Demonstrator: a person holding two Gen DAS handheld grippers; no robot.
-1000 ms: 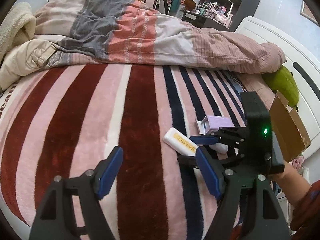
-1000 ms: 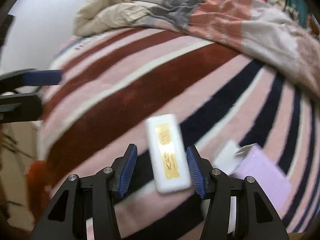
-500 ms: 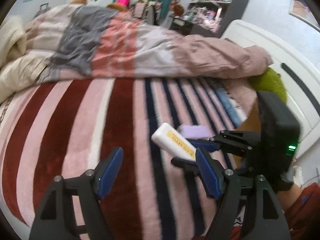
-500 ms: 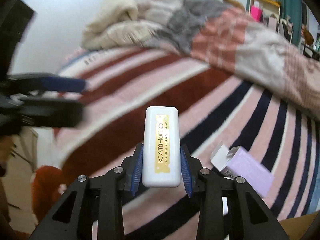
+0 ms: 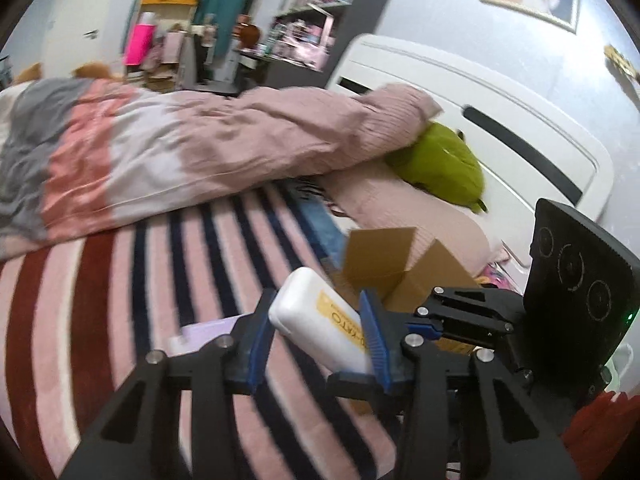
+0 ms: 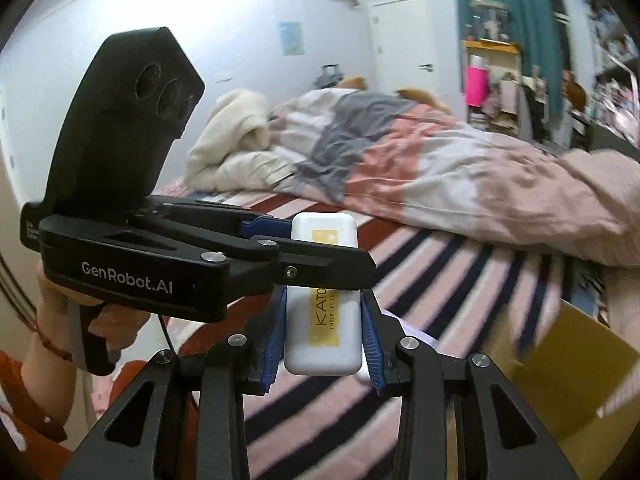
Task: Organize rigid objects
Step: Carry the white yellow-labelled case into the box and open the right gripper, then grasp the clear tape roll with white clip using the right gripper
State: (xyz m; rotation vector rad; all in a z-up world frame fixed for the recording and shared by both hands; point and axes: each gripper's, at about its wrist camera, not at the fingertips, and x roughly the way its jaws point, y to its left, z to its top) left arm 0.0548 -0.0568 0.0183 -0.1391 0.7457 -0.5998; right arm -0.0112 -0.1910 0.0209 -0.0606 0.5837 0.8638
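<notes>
A white box with a gold KATO-KATO label [image 6: 322,320] is held in the air above the striped blanket. My right gripper [image 6: 322,338] is shut on its lower part. My left gripper [image 5: 316,332] has closed in around the box's upper half [image 5: 320,324], its blue pads [image 5: 374,340] at the box's sides. In the right wrist view the left gripper [image 6: 280,240] crosses in front of the box. A lilac carton [image 5: 204,334] lies on the blanket below. An open cardboard box [image 5: 394,268] stands just behind the grippers.
A rumpled quilt [image 5: 180,148] covers the far half of the bed. A green plush toy [image 5: 440,168] lies by the white headboard [image 5: 500,120]. The cardboard box also shows at the right of the right wrist view [image 6: 568,372]. Shelves and furniture stand beyond the bed.
The right gripper lifted the white box off the blanket. The left gripper swung right and narrowed its jaws around the box's upper half. Both views turned toward the headboard and cardboard box.
</notes>
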